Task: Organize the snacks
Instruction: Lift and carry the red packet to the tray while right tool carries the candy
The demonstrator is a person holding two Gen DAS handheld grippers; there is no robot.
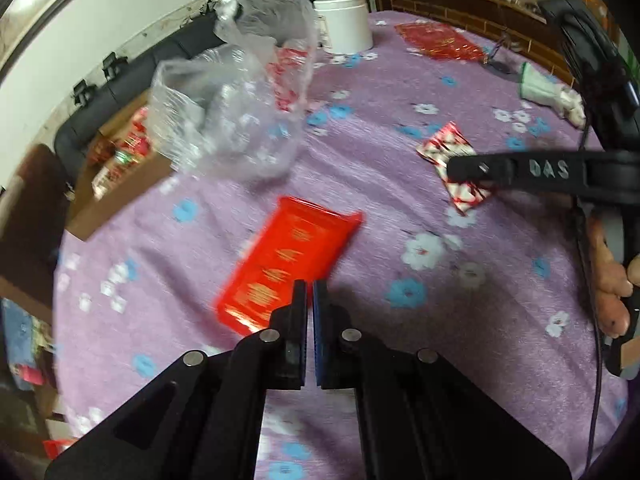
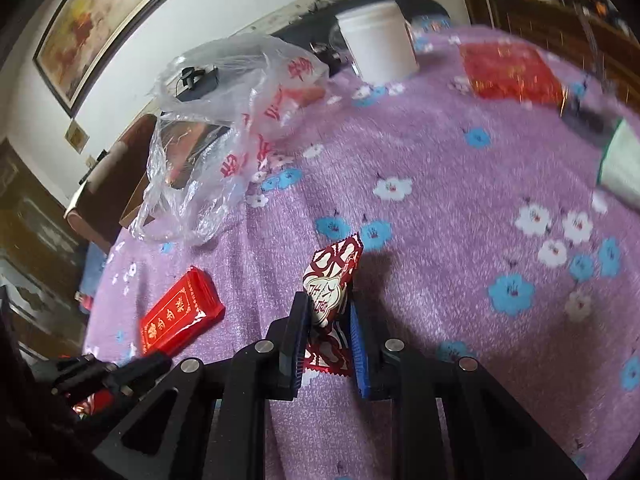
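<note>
Right gripper point(image 2: 329, 312) pinching red-white candy wrapper point(image 2: 330, 280), white characters, unreadable. Left gripper point(image 1: 310, 300) pressed together, nothing between pads; right one's finger reads "DAS". Red packet point(image 1: 288, 264) with gold characters just ahead-left of left gripper on purple floral tablecloth point(image 1: 400, 184). Farther: clear plastic bag point(image 2: 224, 120), red print; white jar point(image 2: 378, 42); flat red pack point(image 2: 508, 72). Framed painting point(image 2: 92, 20) on wall.

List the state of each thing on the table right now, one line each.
Left tongs: shut, empty, above the table.
Right tongs: shut on the red-and-white snack packet.
Red box: lying flat, not gripped.
Plastic bag: crumpled, mouth open.
White jar: upright.
Red pouch: lying flat at the far edge.
</note>
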